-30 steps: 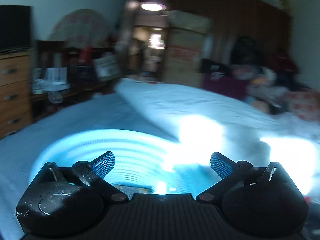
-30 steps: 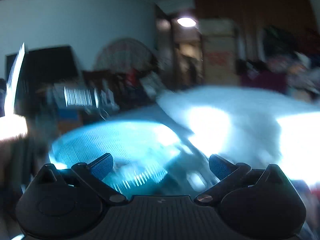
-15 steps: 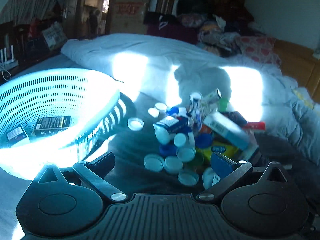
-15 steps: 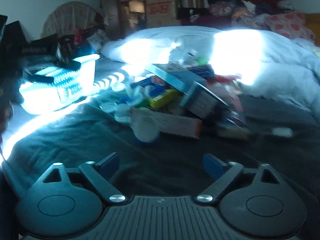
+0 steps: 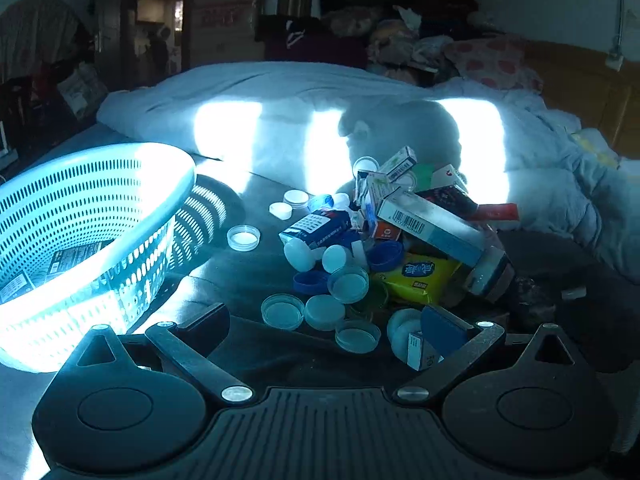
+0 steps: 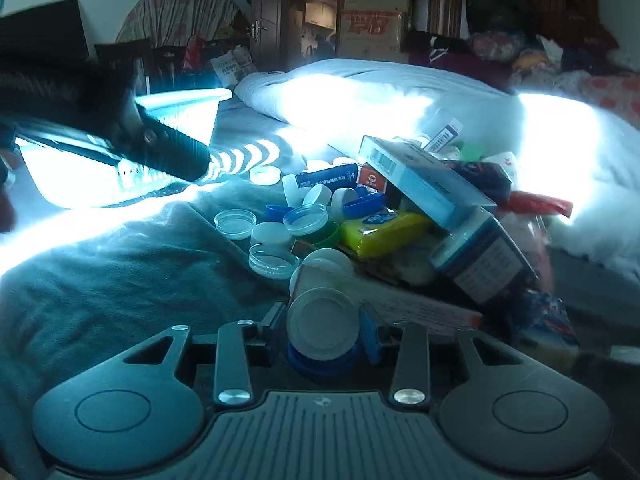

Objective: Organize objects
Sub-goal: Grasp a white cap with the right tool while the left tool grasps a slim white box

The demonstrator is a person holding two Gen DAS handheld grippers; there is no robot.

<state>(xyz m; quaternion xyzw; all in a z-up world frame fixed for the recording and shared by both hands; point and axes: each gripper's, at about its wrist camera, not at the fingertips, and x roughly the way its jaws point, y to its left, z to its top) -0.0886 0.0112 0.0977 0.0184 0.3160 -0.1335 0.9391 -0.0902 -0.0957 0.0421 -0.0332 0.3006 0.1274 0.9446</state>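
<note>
A pile of small boxes, packets and bottle caps (image 5: 384,240) lies on a dark blanket on the bed; it also shows in the right wrist view (image 6: 400,216). A light blue slotted basket (image 5: 80,216) stands left of the pile with small boxes inside. My left gripper (image 5: 326,320) is open and empty, hovering just before the near caps. My right gripper (image 6: 324,330) is shut on a white bottle cap (image 6: 323,326) at the pile's near edge, with a blue cap right beneath it. The left gripper's body (image 6: 160,148) shows at the left in the right wrist view.
A rolled white duvet (image 5: 320,120) lies behind the pile, with bright sun patches on it. Pillows and clothes (image 5: 480,60) are heaped at the back right. Cardboard boxes (image 6: 372,28) and a doorway stand behind the bed.
Both grippers swung from the basket to the pile and moved in closer. My right gripper, open half a second ago, has closed on the white cap.
</note>
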